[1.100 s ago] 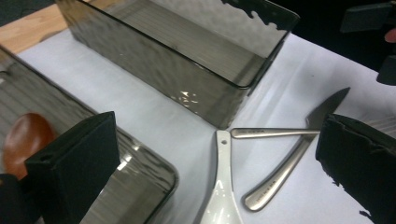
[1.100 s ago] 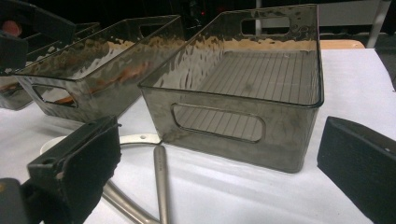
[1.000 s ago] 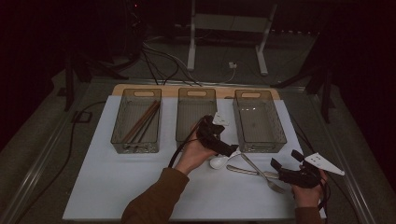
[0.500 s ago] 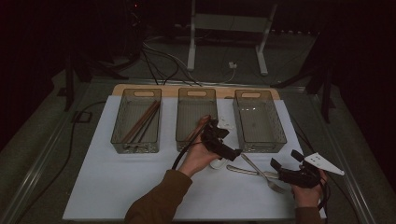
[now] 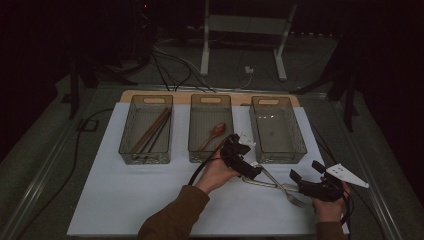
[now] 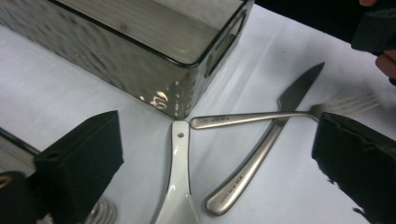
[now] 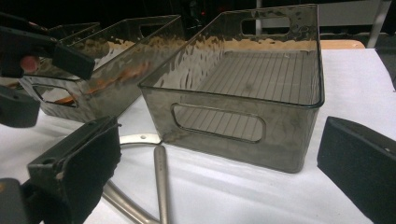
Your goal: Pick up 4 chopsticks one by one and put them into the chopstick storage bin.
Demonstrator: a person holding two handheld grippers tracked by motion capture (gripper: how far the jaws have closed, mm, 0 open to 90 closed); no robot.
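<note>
White paper is spread over the worktop, and three clear smoky plastic bins are lined up on it. The left hand-held gripper is held with its jaws wide apart just in front of the middle bin. Between its jaws, on the paper, a white ceramic spoon, a shiny metal knife and a shiny metal fork are seen. The fork is laid across the knife, and the end of its handle is just beside the end of the spoon handle. None of them is gripped. The right hand-held gripper is held near the fork tines, also wide open and with nothing in it. The right bin is seen just ahead of it. A brown wooden spoon is lying in the middle bin, and dark wooden chopsticks are lying in the left bin.
</note>
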